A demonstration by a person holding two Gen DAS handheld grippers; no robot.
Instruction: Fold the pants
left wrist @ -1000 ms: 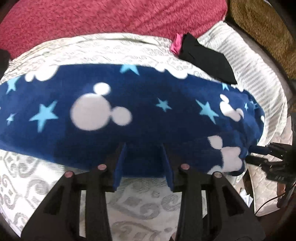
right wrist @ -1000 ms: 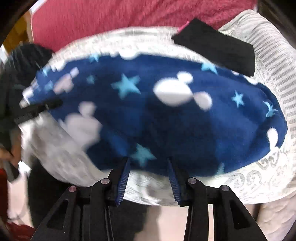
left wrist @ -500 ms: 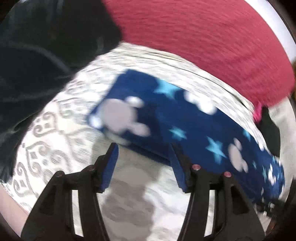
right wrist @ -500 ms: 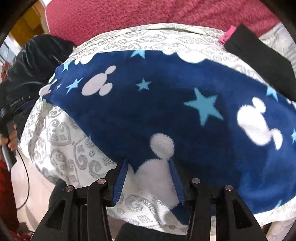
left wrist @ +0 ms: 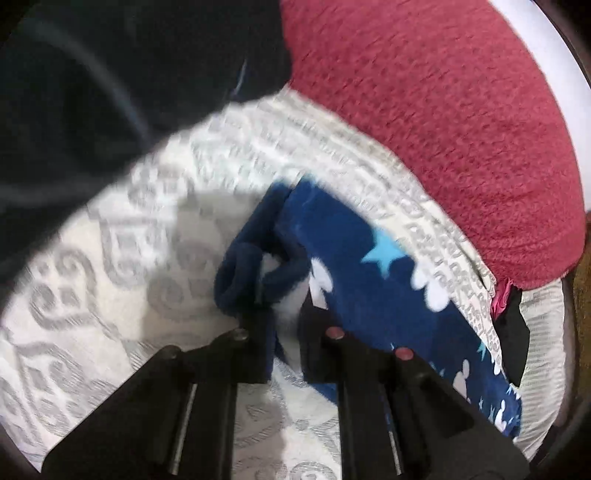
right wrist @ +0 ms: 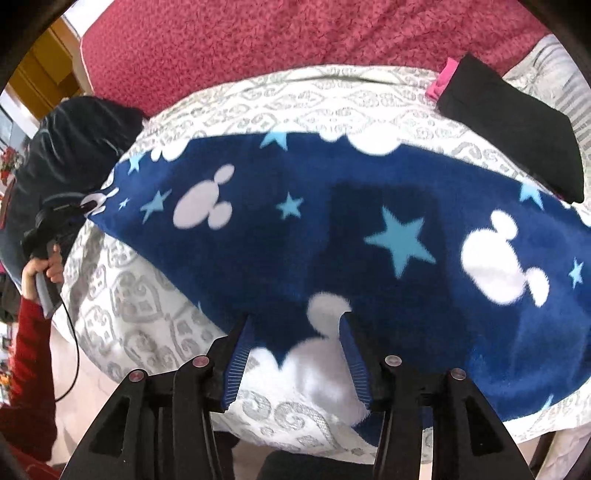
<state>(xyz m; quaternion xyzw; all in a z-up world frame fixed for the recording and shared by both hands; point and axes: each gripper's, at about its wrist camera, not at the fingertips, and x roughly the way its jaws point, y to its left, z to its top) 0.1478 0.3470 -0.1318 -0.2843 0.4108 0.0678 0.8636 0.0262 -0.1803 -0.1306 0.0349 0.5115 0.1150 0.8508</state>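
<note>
So the bed takes up most of both views, covered in a white sheet with grey swirly print. A big red fuzzy blanket sits along the far side of it, and there's a dark pile of clothes at one end.

The pants are spread flat across the sheet: navy fleece with light blue stars and white mouse-head shapes, stretched out lengthwise. A folded black garment with a bit of pink showing lies beyond them toward the far corner, apart from the pants.

Right tool sits at the near edge of the pants with its blue pads standing apart, fleece between them, can't tell if they're actually pressing on it. Left tool just snapped together on the bunched-up end of the pants, and the fabric there is scrunched between its fingers. In the right wrist view you can see the person's hand in a red sleeve holding that left tool at the pants' far end
</note>
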